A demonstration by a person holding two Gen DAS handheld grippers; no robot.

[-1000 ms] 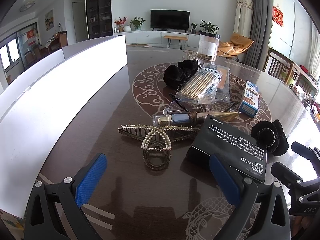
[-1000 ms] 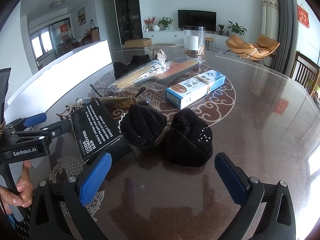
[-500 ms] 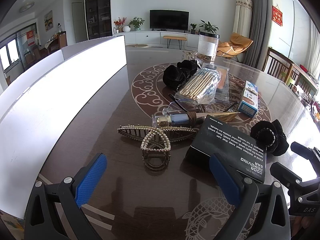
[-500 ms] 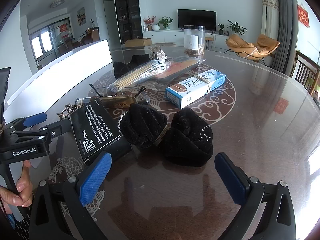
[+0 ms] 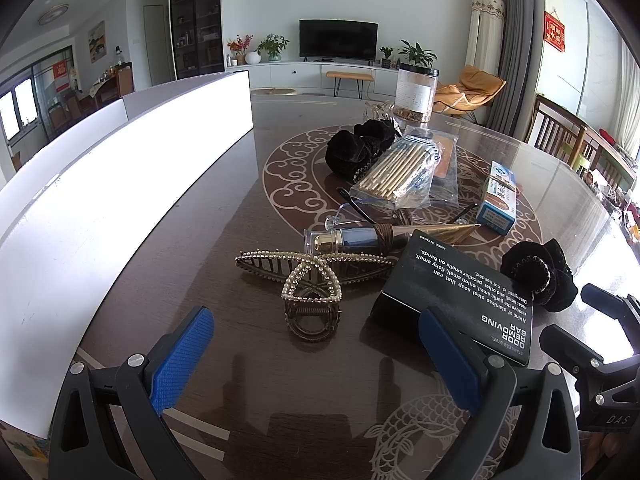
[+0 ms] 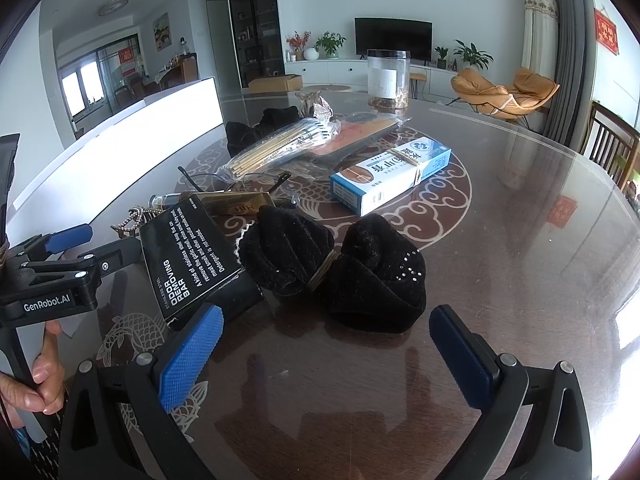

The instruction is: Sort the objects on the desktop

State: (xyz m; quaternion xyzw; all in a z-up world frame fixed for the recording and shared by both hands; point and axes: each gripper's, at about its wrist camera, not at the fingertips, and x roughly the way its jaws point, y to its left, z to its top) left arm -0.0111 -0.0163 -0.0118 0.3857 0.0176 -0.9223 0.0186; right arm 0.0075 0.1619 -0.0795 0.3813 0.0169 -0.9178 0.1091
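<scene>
Glass-topped table (image 5: 248, 392) holds clutter; both claws (image 5: 316, 356) (image 6: 324, 354) gape empty.

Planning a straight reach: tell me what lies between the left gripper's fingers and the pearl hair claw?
Nothing: only bare table separates the left gripper from the pearl hair claw, per the left wrist view.

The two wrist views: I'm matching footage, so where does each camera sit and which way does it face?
Left wrist: on the left gripper, low over the table, facing the pearl hair clip; own open fingers show.
Right wrist: on the right gripper, facing the black velvet bow; open fingers, left gripper and a hand show.
Shared: the black box.
</scene>
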